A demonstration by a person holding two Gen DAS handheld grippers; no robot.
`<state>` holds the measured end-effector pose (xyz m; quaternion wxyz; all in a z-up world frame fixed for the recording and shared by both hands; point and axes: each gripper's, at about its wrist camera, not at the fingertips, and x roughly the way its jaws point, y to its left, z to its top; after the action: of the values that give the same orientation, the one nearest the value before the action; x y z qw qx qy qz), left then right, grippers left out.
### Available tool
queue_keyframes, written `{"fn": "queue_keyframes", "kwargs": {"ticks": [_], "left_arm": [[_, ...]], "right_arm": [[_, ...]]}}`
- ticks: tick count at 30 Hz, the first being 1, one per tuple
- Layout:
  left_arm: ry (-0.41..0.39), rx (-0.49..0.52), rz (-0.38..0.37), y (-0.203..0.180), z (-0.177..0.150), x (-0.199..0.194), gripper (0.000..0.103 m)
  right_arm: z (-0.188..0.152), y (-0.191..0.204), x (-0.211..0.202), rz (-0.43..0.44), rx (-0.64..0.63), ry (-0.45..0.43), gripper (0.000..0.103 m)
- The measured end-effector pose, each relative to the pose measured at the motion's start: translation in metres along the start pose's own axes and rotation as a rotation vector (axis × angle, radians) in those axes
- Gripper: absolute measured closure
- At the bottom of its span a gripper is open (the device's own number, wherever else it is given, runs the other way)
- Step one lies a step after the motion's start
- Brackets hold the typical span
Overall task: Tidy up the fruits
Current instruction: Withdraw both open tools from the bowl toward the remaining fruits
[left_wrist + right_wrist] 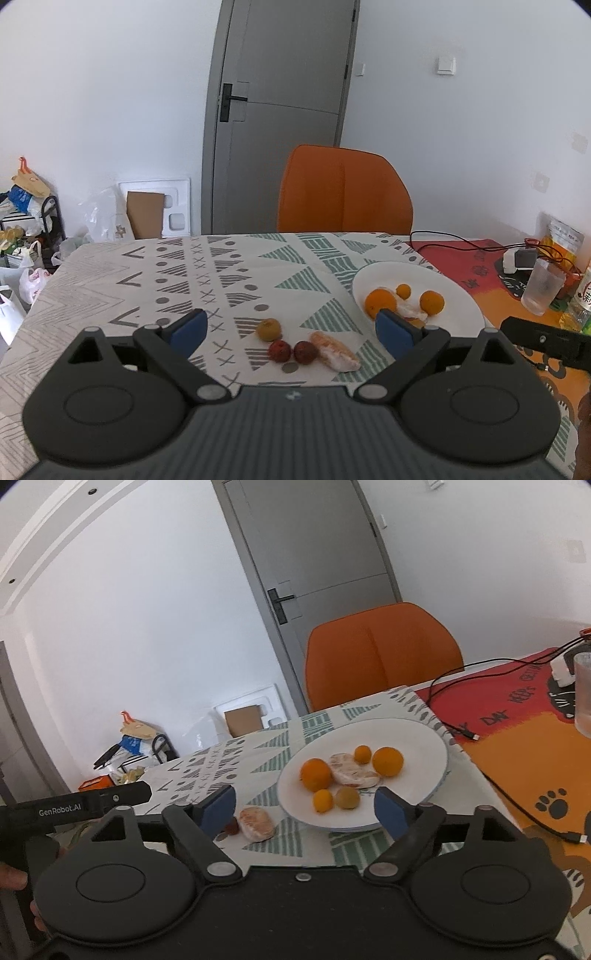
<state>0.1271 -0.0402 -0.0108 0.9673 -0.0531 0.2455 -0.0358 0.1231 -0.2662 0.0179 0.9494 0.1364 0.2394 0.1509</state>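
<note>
Left wrist view: left gripper (pixel 291 330) spread, empty, fruit pieces (pixel 295 347) lying straight ahead between fingers, peeled segment (pixel 334 350) angled toward plate (pixel 465 295); nearer than right gripper (pixel 304 808), also spread.

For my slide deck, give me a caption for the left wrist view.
Open left gripper above a yellowish fruit, two red fruits and a peeled segment, beside the white plate.

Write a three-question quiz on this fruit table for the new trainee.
1. How many red fruits lie on the tablecloth?
2. True or false: the left claw grips a fruit.
3. What holds the large oranges: A white plate, B tablecloth, C left claw?
Key: 1 two; 2 false; 3 A.
</note>
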Motion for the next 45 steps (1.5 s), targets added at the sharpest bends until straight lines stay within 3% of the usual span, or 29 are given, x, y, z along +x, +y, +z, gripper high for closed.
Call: {"fn": "queue_keyframes", "kwargs": {"ticks": [7, 29, 35, 40, 45], "left_arm": [[0.003, -0.013, 0.013, 0.014, -0.004, -0.006, 0.006], [-0.001, 0.004, -0.005, 0.022, -0.028, 0.006, 0.009], [0.03, 0.01, -0.015, 0.019, -0.027, 0.031, 0.015], [0.082, -0.015, -0.029, 0.02, -0.029, 0.053, 0.028], [0.113, -0.003, -0.051, 0.018, -0.03, 0.07, 0.036]], "right_arm": [[-0.003, 0.007, 0.003, 0.033, -0.004, 0.015, 0.0], [-0.025, 0.007, 0.021, 0.046, -0.026, 0.05, 0.0], [-0.027, 0.006, 0.035, 0.045, -0.034, 0.069, 0.003], [-0.03, 0.007, 0.055, 0.048, -0.042, 0.119, 0.021], [-0.031, 0.006, 0.07, 0.068, -0.041, 0.142, 0.027]]}}
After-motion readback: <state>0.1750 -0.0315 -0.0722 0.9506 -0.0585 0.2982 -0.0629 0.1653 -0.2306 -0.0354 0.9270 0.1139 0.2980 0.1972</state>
